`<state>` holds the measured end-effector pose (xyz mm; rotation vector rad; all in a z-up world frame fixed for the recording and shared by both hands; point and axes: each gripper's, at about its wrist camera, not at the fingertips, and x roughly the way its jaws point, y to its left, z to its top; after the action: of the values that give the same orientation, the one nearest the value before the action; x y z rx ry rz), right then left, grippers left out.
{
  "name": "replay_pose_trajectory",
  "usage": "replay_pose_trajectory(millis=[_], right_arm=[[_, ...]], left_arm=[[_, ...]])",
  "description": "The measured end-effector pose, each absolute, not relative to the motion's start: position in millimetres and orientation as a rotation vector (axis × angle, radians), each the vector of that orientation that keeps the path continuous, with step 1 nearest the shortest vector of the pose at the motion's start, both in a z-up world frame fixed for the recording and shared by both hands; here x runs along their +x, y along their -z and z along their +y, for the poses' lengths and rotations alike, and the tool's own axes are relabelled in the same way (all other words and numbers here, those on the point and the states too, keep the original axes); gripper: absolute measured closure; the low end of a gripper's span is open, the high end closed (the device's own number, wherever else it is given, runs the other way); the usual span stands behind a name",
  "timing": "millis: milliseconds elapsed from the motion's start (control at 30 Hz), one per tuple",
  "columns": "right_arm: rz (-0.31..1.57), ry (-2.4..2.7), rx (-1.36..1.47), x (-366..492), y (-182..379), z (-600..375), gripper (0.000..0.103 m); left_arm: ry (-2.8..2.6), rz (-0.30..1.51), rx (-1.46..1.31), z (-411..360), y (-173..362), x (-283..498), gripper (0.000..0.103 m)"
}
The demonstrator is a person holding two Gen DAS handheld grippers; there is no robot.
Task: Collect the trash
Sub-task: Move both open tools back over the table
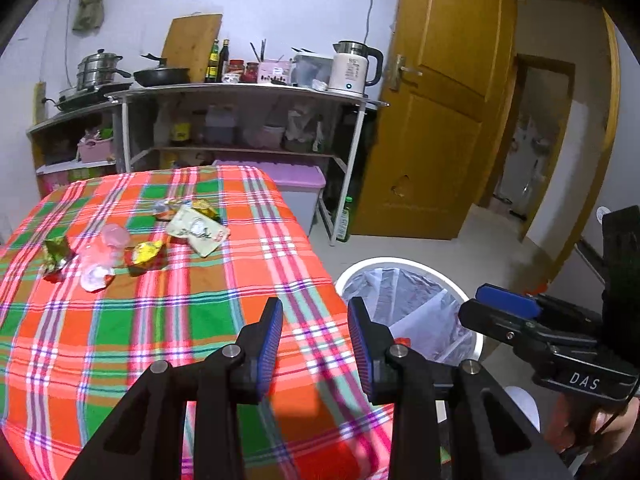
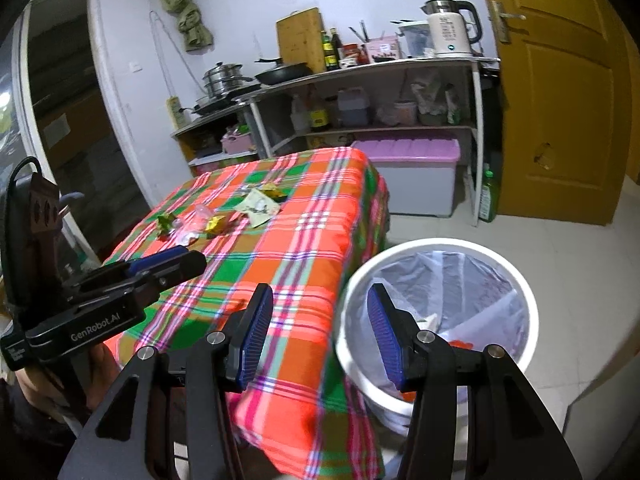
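Note:
Several wrappers lie on the plaid tablecloth (image 1: pixel 160 320): a pale green packet (image 1: pixel 198 234), a yellow wrapper (image 1: pixel 146 254), pink clear plastic (image 1: pixel 106 256), a green-gold wrapper (image 1: pixel 56 254) and a gold wrapper (image 1: pixel 204 206). They also show in the right wrist view, the packet (image 2: pixel 260 208) and yellow wrapper (image 2: pixel 218 225) among them. A white bin (image 1: pixel 472 304) with a clear liner stands right of the table, some red trash inside (image 2: pixel 460 344). My left gripper (image 1: pixel 316 336) is open and empty over the table's near right edge. My right gripper (image 2: pixel 320 332) is open and empty by the bin rim (image 2: pixel 432 246).
A metal shelf (image 1: pixel 248 92) with a kettle (image 1: pixel 352 70), pots and bottles stands behind the table. A purple-lidded storage box (image 1: pixel 296 184) sits under it. A yellow wooden door (image 1: pixel 444 112) stands open at right. A green bottle (image 2: pixel 489 196) stands on the floor.

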<state>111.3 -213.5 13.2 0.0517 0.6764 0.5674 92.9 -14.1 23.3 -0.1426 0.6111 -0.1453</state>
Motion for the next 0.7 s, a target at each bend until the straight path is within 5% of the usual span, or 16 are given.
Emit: replay_pose_trajectory(millis=[700], right_arm=[[0.712, -0.703, -0.014, 124.6, -7.9, -138.1, 0.053]], left_arm=[[-0.02, 0.631, -0.213, 68.0, -2.0, 68.8, 0.07]])
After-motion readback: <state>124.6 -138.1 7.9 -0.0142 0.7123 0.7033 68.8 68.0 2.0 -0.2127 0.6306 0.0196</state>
